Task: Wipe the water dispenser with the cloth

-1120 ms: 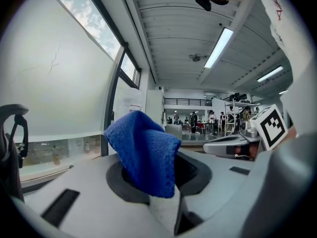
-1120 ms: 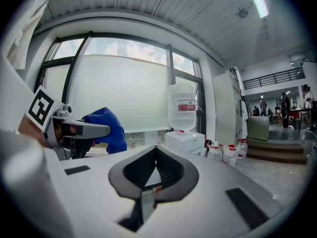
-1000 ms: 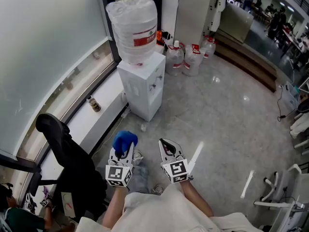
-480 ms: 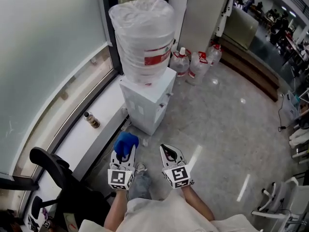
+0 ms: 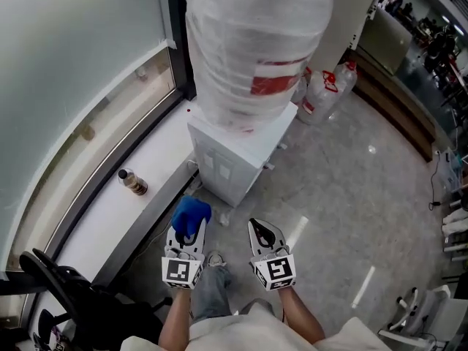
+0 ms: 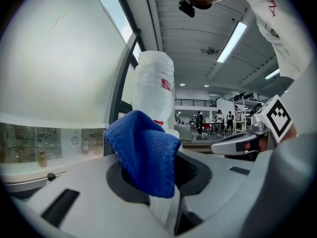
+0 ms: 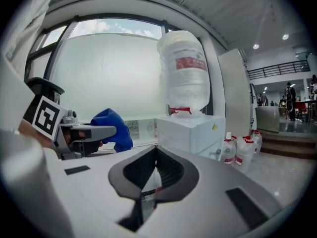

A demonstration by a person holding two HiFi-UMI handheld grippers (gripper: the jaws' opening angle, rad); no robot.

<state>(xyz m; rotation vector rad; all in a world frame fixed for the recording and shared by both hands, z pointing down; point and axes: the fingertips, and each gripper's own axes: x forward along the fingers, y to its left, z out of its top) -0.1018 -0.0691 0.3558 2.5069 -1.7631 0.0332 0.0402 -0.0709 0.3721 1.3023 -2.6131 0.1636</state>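
Grippers held side by side: we keep the left gripper (image 5: pixel 186 234) clamped on a crumpled blue terry cloth (image 5: pixel 190 213), which bulges out past its jaw tips. Our right gripper (image 5: pixel 259 232), just beside the left one, has its jaws pressed together with nothing between them. Ahead of both grippers, apart from the cloth, stands the white box-shaped water dispenser (image 5: pixel 235 154), carrying a large plastic-wrapped bottle (image 5: pixel 252 42).

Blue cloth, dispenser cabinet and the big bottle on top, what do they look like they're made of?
Blue cloth: soft napped fabric, likely microfibre; fuzzy matte surface, limp folds.
Dispenser cabinet: smooth white panels, probably plastic or painted metal; cannot tell which.
Big bottle: translucent plastic, wrapped in crinkled clear film that catches glints.
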